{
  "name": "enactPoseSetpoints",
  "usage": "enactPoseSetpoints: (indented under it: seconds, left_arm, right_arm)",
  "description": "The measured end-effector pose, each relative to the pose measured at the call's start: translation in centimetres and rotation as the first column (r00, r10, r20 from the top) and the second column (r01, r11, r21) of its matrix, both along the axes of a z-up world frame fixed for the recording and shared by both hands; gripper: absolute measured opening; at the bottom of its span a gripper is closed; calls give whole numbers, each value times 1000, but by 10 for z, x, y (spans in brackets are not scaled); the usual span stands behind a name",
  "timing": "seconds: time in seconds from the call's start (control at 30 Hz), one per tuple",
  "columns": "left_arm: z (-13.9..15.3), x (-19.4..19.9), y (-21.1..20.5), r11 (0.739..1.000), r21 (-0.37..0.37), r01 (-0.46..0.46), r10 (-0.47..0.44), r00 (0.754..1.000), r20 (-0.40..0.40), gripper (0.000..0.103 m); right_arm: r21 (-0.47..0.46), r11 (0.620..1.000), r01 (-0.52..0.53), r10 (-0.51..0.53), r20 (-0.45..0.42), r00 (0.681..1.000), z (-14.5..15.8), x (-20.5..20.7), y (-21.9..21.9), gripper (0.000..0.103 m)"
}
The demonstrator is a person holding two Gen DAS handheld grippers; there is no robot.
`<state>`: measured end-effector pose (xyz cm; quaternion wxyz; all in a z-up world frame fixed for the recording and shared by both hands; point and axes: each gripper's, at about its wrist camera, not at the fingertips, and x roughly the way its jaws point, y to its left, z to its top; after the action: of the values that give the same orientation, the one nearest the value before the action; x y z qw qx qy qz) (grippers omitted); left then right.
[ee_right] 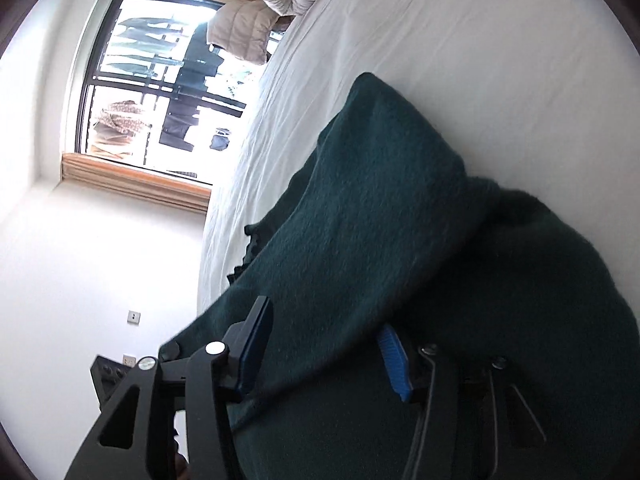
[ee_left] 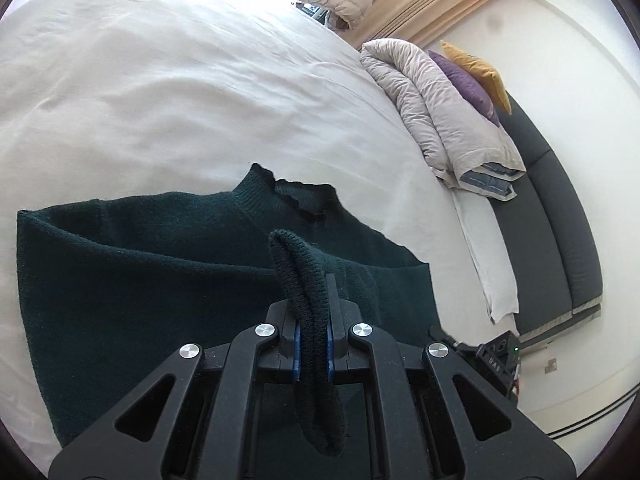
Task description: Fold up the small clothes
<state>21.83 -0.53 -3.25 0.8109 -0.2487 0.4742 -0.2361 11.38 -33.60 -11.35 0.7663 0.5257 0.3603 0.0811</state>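
One sweater [ee_left: 140,280] on bed [ee_left: 160,100], partly folded. Left gripper [ee_left: 314,344] clamped on cuff; right gripper [ee_right: 324,356] jaws apart over near cloth. Further folds left.

We see a dark green sweater [ee_left: 160,280] on a white bed [ee_left: 160,100]. At two o'clock lie a purple pillow [ee_left: 466,80], a mustard pillow [ee_left: 480,68] and a beige duvet [ee_left: 432,120]; the grippers' pads [ee_right: 394,364] are blue.
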Motion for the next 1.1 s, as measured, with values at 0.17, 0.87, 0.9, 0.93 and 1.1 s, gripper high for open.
enactPoseSetpoints:
  seconds: [0.17, 0.87, 0.9, 0.93, 1.1]
  left_arm:
    - [-34, 6, 16, 998, 52, -35, 38, 998, -44, 7]
    - [-13, -42, 8, 878, 465, -116, 27, 981, 193, 12]
    - [-11, -43, -3, 879, 469, -90, -13, 977, 213, 12]
    - [-11, -43, -14, 874, 482, -66, -48, 974, 221, 12]
    - [-47, -34, -43, 863, 506, 3, -83, 987, 136, 12]
  right_arm:
    - [26, 998, 62, -61, -5, 998, -4, 8, -10, 39]
    - [-199, 971, 135, -126, 59, 990, 61, -19, -47, 33]
    - [-198, 975, 105, -92, 75, 993, 66, -8, -42, 33]
    - [-202, 977, 66, -48, 91, 995, 70, 3, -35, 33]
    - [-213, 964, -161, 183, 88, 979, 64, 54, 11, 33]
